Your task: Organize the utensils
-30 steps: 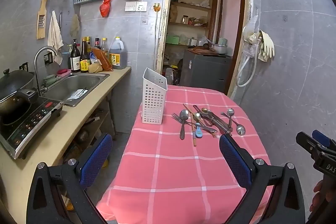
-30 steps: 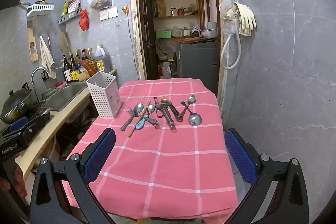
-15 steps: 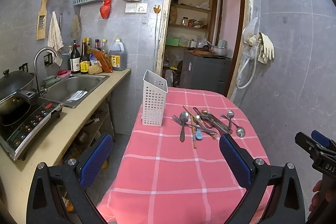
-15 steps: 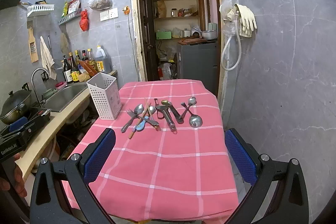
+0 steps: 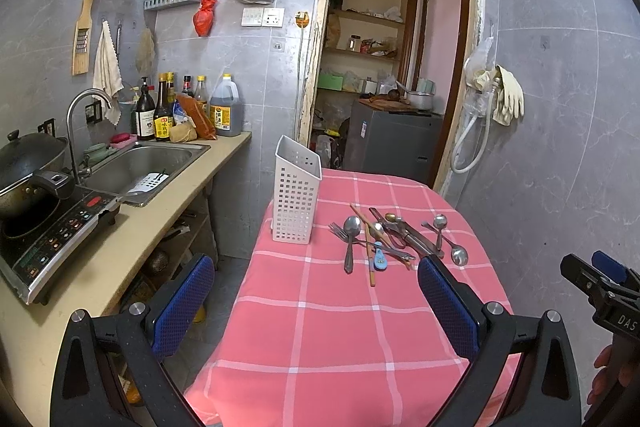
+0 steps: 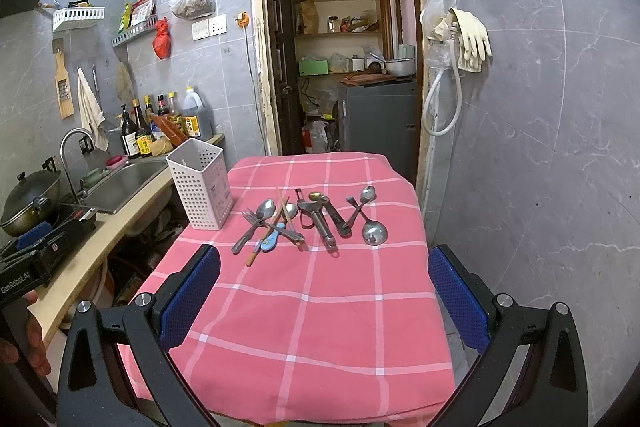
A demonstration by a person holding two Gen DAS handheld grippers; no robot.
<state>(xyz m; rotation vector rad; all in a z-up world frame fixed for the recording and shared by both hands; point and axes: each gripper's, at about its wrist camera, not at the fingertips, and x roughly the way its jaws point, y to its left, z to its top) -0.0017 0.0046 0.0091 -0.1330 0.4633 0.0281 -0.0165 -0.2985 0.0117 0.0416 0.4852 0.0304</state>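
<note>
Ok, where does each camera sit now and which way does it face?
Left wrist: on the open left gripper, left of the table, facing the white holder; right gripper at its edge.
Right wrist: on the open right gripper, squarely facing the utensil pile; left gripper at its edge.
Shared: holder, utensils, pink tablecloth.

Utensils [image 6: 308, 221] lie heaped beside the white holder [image 6: 200, 185] on pink cloth [image 6: 320, 307].

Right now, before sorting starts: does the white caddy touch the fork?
Apart. The right wrist view shows pink cloth between the white caddy and the fork.
</note>
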